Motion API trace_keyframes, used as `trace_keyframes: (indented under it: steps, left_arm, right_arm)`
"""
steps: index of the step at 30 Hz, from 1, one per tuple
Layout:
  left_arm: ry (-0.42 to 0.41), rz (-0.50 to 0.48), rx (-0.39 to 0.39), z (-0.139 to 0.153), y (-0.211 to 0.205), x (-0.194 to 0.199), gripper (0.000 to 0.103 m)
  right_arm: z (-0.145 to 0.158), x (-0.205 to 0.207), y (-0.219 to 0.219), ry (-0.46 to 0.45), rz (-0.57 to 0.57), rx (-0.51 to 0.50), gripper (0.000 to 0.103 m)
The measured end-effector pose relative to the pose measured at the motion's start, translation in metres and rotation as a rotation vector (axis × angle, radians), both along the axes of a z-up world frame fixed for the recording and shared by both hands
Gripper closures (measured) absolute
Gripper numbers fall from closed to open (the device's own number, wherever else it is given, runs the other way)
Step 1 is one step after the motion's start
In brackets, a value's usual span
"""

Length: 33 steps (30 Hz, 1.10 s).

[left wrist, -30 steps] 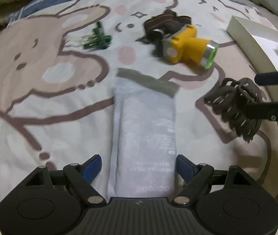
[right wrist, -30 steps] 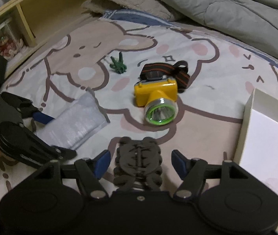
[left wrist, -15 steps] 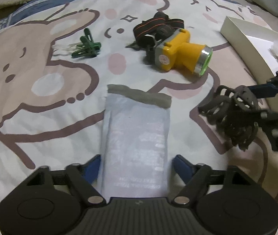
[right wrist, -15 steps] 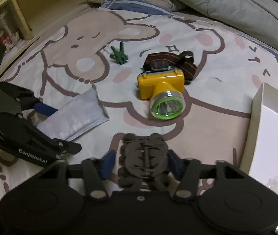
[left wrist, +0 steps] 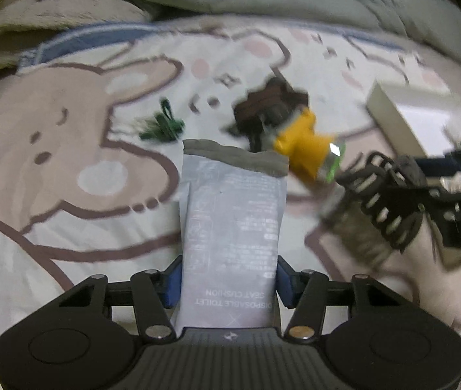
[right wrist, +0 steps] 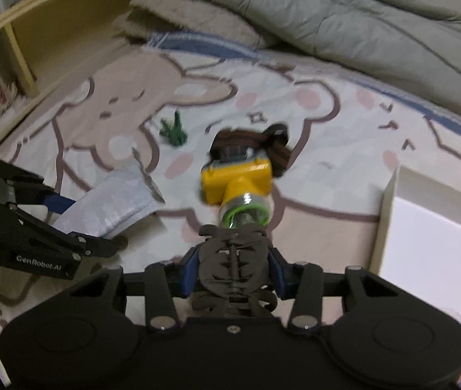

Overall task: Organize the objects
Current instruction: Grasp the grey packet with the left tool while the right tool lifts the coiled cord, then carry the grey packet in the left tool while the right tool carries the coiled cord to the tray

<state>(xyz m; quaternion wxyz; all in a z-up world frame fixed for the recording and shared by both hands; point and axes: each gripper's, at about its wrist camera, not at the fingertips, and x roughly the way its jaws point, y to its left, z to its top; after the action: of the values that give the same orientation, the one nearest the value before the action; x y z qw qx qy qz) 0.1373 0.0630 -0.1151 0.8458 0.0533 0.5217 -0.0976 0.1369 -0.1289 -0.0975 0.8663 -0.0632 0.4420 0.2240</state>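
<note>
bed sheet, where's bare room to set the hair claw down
Free: the sheet between the green clip and the wooden frame, and the white box floor. Crowded: around the yellow headlamp and the seat cushion packet.

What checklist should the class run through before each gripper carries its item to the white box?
1. Left gripper jaws closing on the grey packet, pads at its sides: ok.
2. Right gripper jaws closing on the dark hair claw, pads against it: ok.
3. Packet clear of the bedsheet: cannot tell.
4. White box has open floor space: ok.
5. Yellow headlamp close ahead of the claw; path clear: cannot tell.
6. Green clip out of the way: ok.
</note>
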Motion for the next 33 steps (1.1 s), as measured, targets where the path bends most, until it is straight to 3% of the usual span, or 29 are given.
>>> trace_keyframes:
  steps: [15, 33]
  left_arm:
    - [-0.158, 0.148, -0.139, 0.052, 0.003, 0.009, 0.047]
    - [-0.214, 0.107, -0.231, 0.072, -0.059, 0.018, 0.047]
  right_arm:
    - [0.045, 0.002, -0.033, -0.131, -0.125, 0.057, 0.057]
    - [0.076, -0.005, -0.127, -0.227, -0.296, 0.088, 0.057]
